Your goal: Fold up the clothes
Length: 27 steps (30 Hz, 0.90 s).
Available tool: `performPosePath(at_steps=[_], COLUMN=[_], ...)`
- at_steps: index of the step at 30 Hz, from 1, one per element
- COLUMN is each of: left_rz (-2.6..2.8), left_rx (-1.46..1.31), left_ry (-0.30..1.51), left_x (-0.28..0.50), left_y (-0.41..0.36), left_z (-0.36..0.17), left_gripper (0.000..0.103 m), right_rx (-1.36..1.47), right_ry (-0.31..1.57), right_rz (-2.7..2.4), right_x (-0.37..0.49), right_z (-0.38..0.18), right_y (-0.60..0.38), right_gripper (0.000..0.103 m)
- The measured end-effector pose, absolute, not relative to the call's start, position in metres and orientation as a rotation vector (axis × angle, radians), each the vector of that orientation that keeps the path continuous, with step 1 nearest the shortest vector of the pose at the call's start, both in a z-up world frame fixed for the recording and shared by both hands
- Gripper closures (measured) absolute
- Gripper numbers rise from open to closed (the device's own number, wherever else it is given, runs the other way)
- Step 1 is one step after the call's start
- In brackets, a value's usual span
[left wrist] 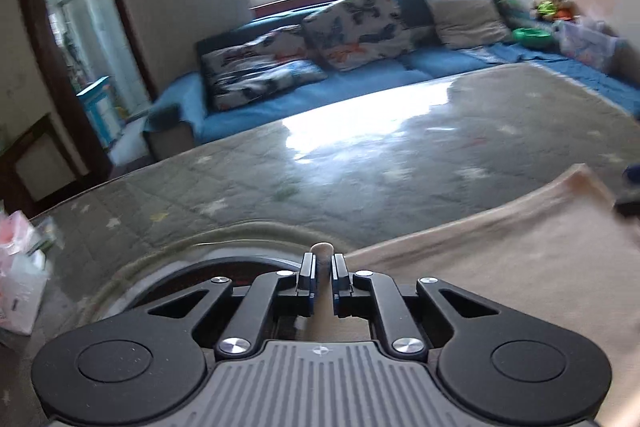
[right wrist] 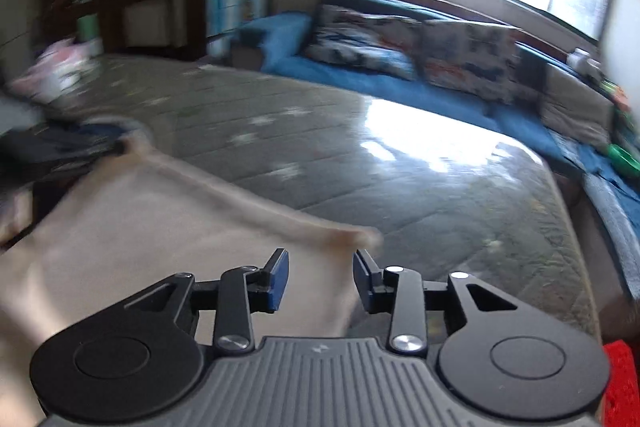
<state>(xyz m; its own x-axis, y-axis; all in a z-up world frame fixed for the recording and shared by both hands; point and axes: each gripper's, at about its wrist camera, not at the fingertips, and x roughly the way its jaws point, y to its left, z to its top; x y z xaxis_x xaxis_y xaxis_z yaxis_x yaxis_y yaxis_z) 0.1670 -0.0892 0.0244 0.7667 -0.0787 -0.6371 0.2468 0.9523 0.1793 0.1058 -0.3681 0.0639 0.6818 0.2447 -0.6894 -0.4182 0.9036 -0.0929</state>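
My left claw [left wrist: 322, 269] pinches a corner of the tan cloth [left wrist: 500, 267] on the worktop [left wrist: 280, 179], while my right claw [right wrist: 320, 267] is open around its other corner.

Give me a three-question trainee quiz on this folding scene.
1. True or false: the right tongs are clamped on the beige cloth.
2. What do the left tongs pinch?
3. The sofa behind the table is: A red, B blue, C white.
Key: 1 false, they stand open; 2 a fold of the beige cloth; 3 B.
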Motion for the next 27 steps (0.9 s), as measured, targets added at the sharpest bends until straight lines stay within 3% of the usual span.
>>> performPosePath(at_steps=[2, 4, 6, 8, 16, 22, 27], left_rz=[-0.219, -0.256, -0.290, -0.312, -0.325, -0.311, -0.306], left_rx=[0.256, 0.251, 0.252, 0.261, 0.294, 0.268, 0.272], left_ry=[0.684, 0.693, 0.697, 0.701, 0.688, 0.706, 0.704], left_x=[0.162, 0.158, 0.155, 0.152, 0.141, 0.145, 0.144], left_y=[-0.098, -0.108, -0.116, -0.122, -0.132, -0.127, -0.127], left_z=[0.023, 0.022, 0.019, 0.015, 0.006, 0.004, 0.002], left_gripper=[0.083, 0.060, 0.047, 0.045, 0.023, 0.014, 0.011], right_rx=[-0.279, -0.302, -0.325, -0.351, -0.420, -0.488, -0.500], right_ry=[0.741, 0.749, 0.757, 0.766, 0.757, 0.745, 0.736], right_rz=[0.450, 0.513, 0.575, 0.621, 0.810, 0.883, 0.869], right_x=[0.083, 0.062, 0.040, 0.022, -0.045, -0.066, -0.064], right_z=[0.068, 0.071, 0.074, 0.074, 0.082, 0.071, 0.056], right_y=[-0.359, -0.350, -0.342, -0.334, -0.313, -0.294, -0.283], right_gripper=[0.064, 0.057, 0.056, 0.053, 0.044, 0.044, 0.054])
